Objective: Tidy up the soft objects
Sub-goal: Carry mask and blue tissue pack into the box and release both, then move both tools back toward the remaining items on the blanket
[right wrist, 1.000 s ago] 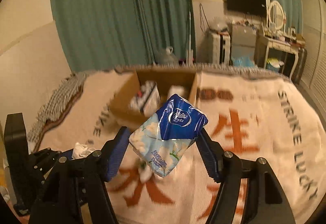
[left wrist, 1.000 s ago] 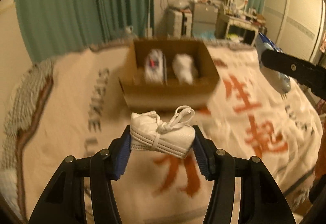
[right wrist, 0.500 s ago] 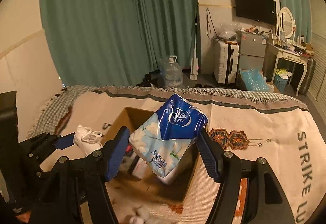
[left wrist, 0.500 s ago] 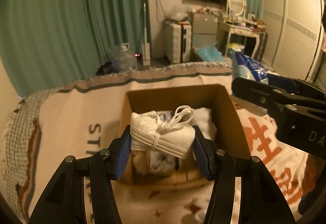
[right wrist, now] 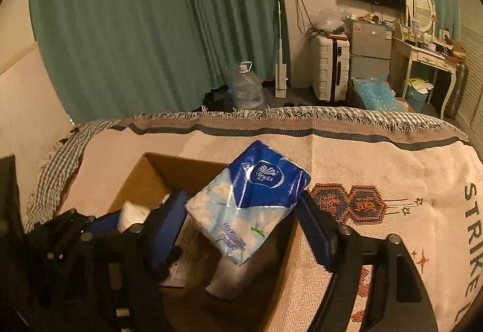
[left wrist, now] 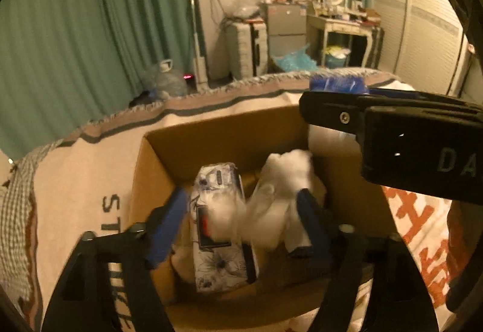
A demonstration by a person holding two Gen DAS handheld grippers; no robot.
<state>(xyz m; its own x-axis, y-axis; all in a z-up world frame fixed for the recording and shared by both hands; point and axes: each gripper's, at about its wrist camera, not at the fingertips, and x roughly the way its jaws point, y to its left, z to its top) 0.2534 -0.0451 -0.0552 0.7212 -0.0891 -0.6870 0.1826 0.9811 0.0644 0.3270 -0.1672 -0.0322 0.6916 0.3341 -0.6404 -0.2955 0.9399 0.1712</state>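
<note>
over the cardboard box (left wrist: 217, 132), left claw (left wrist: 241, 223) stood released above a blurred white bundle (left wrist: 271, 211); right claw (right wrist: 241, 211) clenched a tissue pack (right wrist: 250, 202). drop step; next, lower and release it.

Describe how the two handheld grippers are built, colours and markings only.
Both are black plastic frames with silver screw heads at the joints. The left gripper and right gripper carry blue pads on their fingers. The right gripper's side shows pale letters "DA". No cables or sleeves are visible.
</note>
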